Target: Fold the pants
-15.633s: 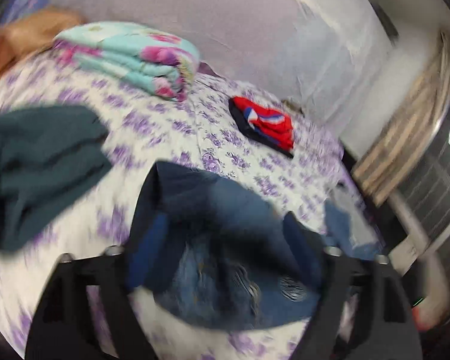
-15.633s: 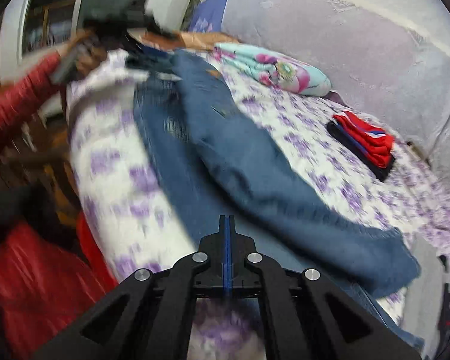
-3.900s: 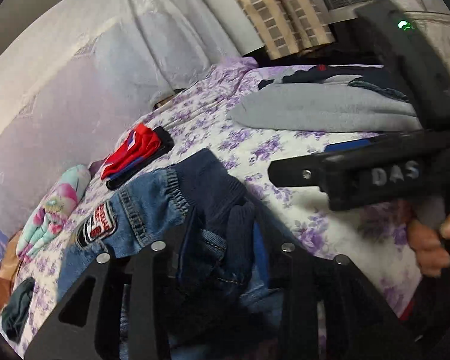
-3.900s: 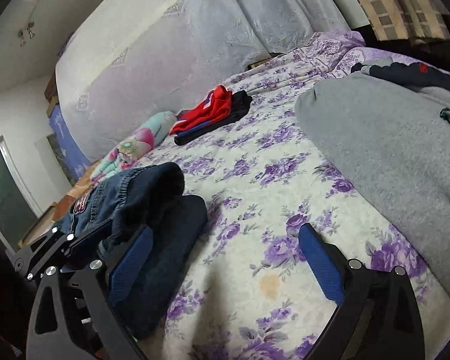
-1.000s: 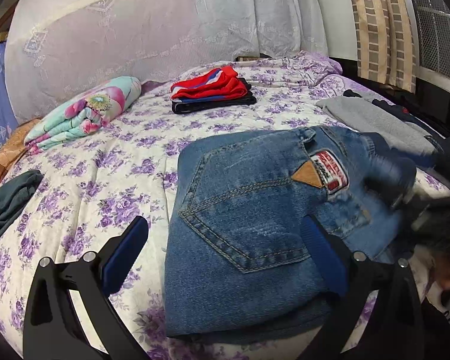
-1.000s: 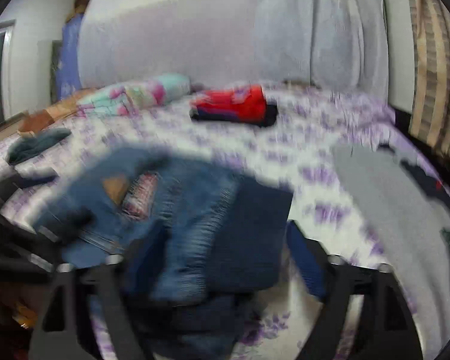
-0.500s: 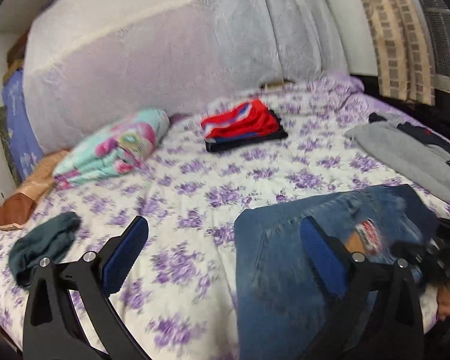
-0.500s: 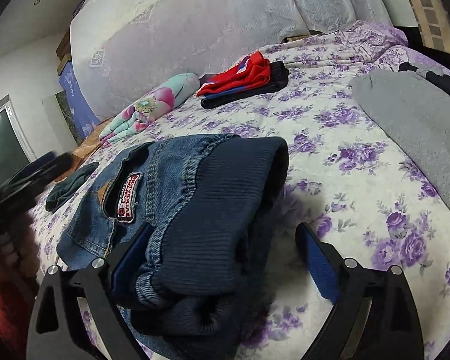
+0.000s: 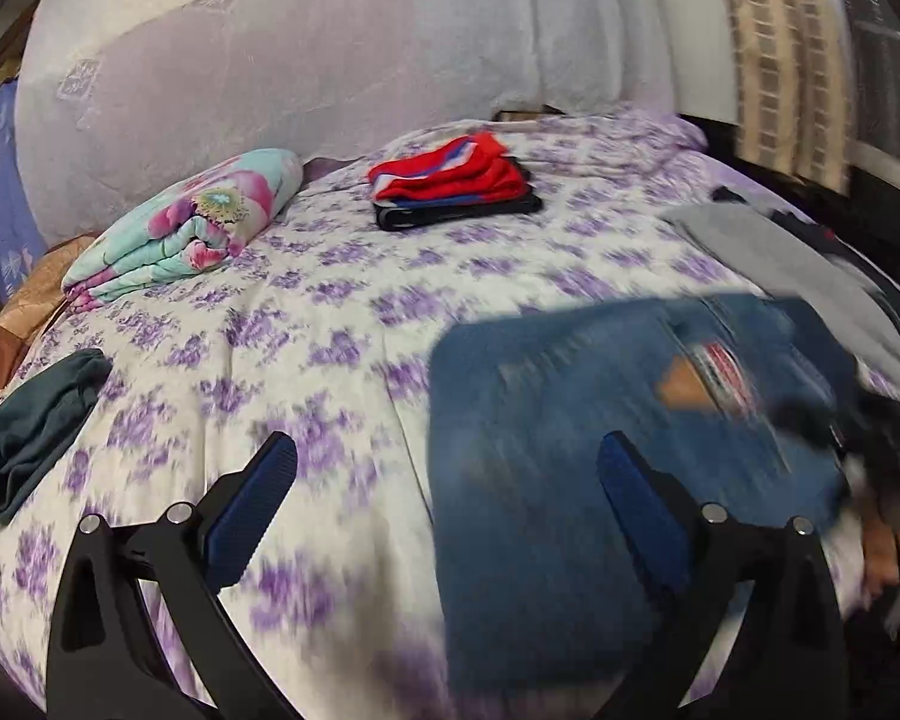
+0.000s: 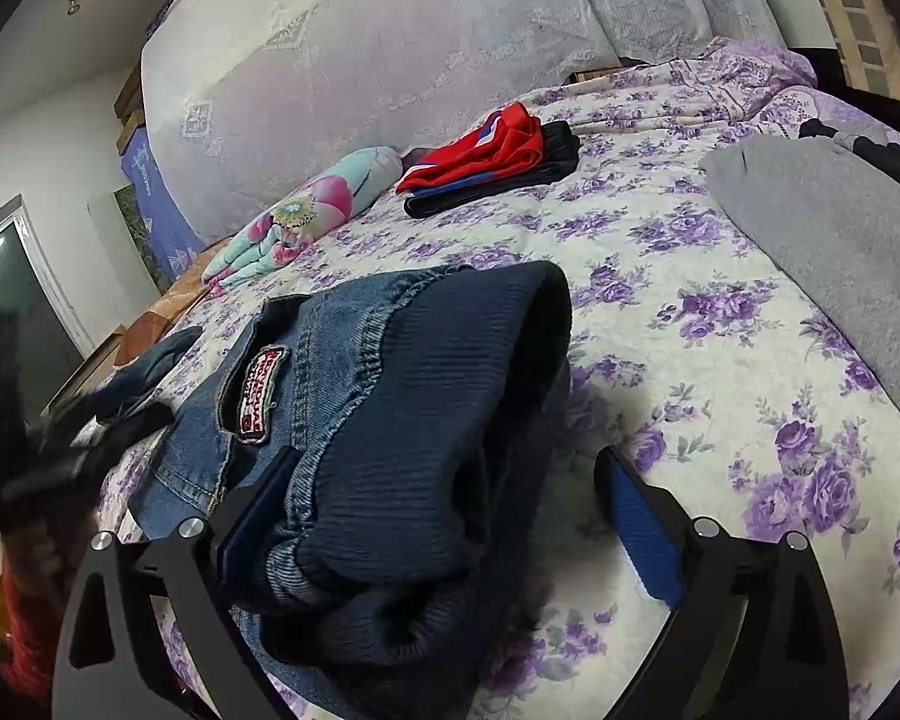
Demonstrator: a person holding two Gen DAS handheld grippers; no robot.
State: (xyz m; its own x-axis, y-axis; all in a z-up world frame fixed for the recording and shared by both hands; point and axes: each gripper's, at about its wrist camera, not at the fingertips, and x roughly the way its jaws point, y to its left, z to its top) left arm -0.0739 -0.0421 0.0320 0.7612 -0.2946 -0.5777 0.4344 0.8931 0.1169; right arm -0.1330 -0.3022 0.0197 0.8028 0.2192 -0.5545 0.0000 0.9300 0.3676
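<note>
- Folded jeans (image 10: 360,420) are seen on the bed (image 10: 690,312), between the wide-spread right gripper (image 10: 432,516) fingers.
- Left gripper (image 9: 450,480) is spread wide, empty, jeans at its right finger.

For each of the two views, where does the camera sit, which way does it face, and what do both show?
Left wrist: behind the open left tongs, facing across the bed toward the headboard; folded jeans lie right, a hand at the right edge.
Right wrist: behind the open right tongs, low at the jeans' waistband, looking up the bed.
Shared: jeans, red clothes pile, floral blanket.
</note>
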